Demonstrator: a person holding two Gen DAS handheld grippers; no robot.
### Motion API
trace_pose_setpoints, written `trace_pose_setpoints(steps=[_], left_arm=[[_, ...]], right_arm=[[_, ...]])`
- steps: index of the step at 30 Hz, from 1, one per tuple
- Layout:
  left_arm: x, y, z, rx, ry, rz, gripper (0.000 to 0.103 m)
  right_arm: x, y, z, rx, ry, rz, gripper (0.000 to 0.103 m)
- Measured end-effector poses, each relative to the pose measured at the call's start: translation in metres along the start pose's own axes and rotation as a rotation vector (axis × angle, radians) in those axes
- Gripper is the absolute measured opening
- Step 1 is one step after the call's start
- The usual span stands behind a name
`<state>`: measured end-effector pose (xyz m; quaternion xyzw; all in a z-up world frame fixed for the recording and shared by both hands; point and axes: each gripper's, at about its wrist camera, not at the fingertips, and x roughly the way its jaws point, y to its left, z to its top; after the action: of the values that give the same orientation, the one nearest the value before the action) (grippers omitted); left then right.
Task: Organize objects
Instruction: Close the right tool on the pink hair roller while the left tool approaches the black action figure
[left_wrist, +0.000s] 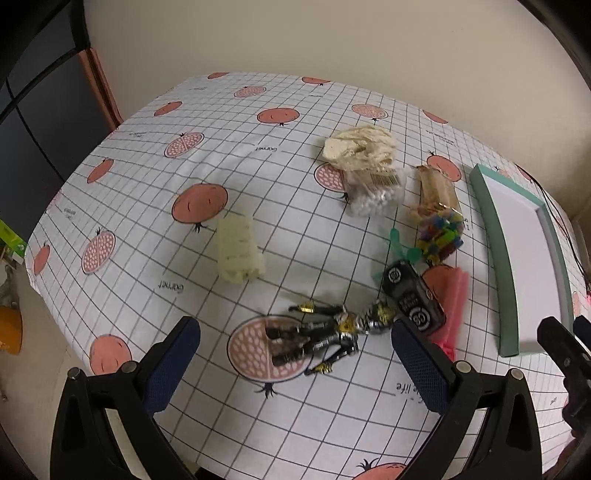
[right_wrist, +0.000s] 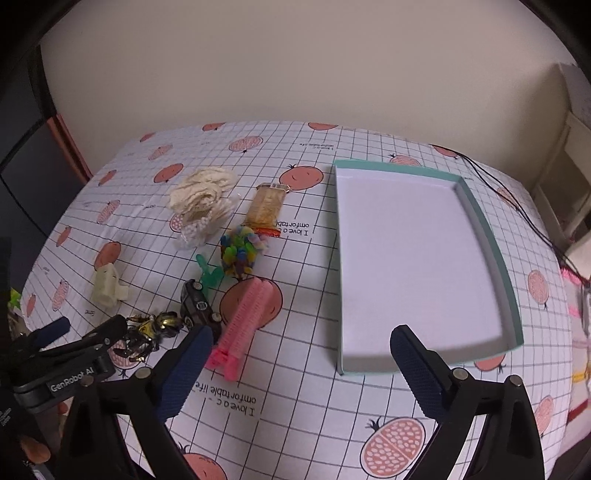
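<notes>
1. Left gripper (left_wrist: 295, 354) spread wide, holding nothing, poised just above the black-and-gold action figure (left_wrist: 325, 332), which lies flat on the fruit-print tablecloth (left_wrist: 155, 206).
2. Right gripper (right_wrist: 301, 363) likewise spread wide and empty, fingers straddling the near edge of the teal-rimmed tray (right_wrist: 491, 236).
3. Just left of the tray's near corner: a pink ribbed clip (right_wrist: 243, 325), lying lengthwise.
4. Left of the clip, touching it: a black toy car (right_wrist: 197, 306), butted against the figure's head.
5. Beyond the car, still left of the tray: a small green plastic piece (right_wrist: 210, 275), then a clear packet of multicoloured beads (right_wrist: 240, 253).
6. Farther along the tray's left side: an amber packet (right_wrist: 267, 206), lying end-on to the beads.
7. Left of that packet: a clear bag of white pellets (right_wrist: 195, 229) with a cream crumpled bundle (right_wrist: 201, 188) resting on its far end.
8. Well apart from the tray, alone at left: a pale yellow ribbed block (left_wrist: 238, 251).
9. Tray interior white and bare.
</notes>
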<state>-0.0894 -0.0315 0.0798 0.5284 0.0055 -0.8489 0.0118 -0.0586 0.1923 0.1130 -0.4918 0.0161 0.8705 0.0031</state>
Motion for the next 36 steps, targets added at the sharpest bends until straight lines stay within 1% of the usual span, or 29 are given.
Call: trace_pose_setpoints(steps=[1,3,5,7,8,12,14,16,18,20,21,22,26,29,32,33,36], left_arm=[[0.001,-0.002,0.002,0.011,0.003,0.001,0.103],[0.004,-0.003,0.007,0.023,0.017,-0.022,0.103],[0.010,-0.001,0.011,0.010,0.039,-0.051,0.103],[0.018,0.001,0.017,-0.005,0.074,-0.047,0.103],[0.022,0.002,0.020,-0.005,0.084,-0.044,0.103],[0.029,0.000,0.029,-0.014,0.093,-0.049,0.103],[0.031,-0.002,0.031,-0.008,0.080,-0.047,0.103],[0.035,-0.001,0.029,-0.019,0.078,-0.062,0.103],[0.040,0.001,0.027,-0.029,0.089,-0.079,0.103],[0.043,0.002,0.023,-0.018,0.096,-0.070,0.103],[0.043,0.003,0.021,-0.010,0.100,-0.070,0.103],[0.044,0.004,0.020,-0.005,0.107,-0.081,0.103],[0.044,0.002,0.017,-0.005,0.120,-0.098,0.103],[0.046,-0.005,0.016,0.013,0.135,-0.103,0.103],[0.049,-0.016,0.013,0.054,0.149,-0.081,0.103],[0.050,-0.017,0.012,0.060,0.150,-0.075,0.103],[0.053,-0.021,0.012,0.060,0.163,-0.063,0.102]], right_arm=[[0.003,0.003,0.003,-0.011,0.010,0.001,0.098],[0.006,0.007,0.008,-0.027,0.018,0.008,0.096],[0.010,0.009,0.014,-0.039,0.027,0.009,0.096],[0.014,0.013,0.019,-0.056,0.036,-0.012,0.096],[0.016,0.015,0.021,-0.068,0.038,-0.017,0.094],[0.029,0.017,0.030,-0.067,0.057,0.010,0.091],[0.036,0.016,0.030,-0.045,0.065,0.035,0.089],[0.046,0.014,0.027,-0.018,0.087,0.067,0.086],[0.053,0.012,0.024,0.007,0.106,0.067,0.084],[0.059,0.011,0.021,0.034,0.114,0.069,0.082],[0.062,0.010,0.019,0.047,0.122,0.083,0.081],[0.065,0.009,0.019,0.055,0.130,0.095,0.081],[0.076,0.012,0.016,0.040,0.160,0.082,0.078],[0.083,0.013,0.014,0.047,0.183,0.092,0.076],[0.090,0.016,0.013,0.031,0.205,0.086,0.075],[0.090,0.017,0.012,0.030,0.208,0.084,0.072],[0.094,0.016,0.010,0.047,0.228,0.092,0.071]])
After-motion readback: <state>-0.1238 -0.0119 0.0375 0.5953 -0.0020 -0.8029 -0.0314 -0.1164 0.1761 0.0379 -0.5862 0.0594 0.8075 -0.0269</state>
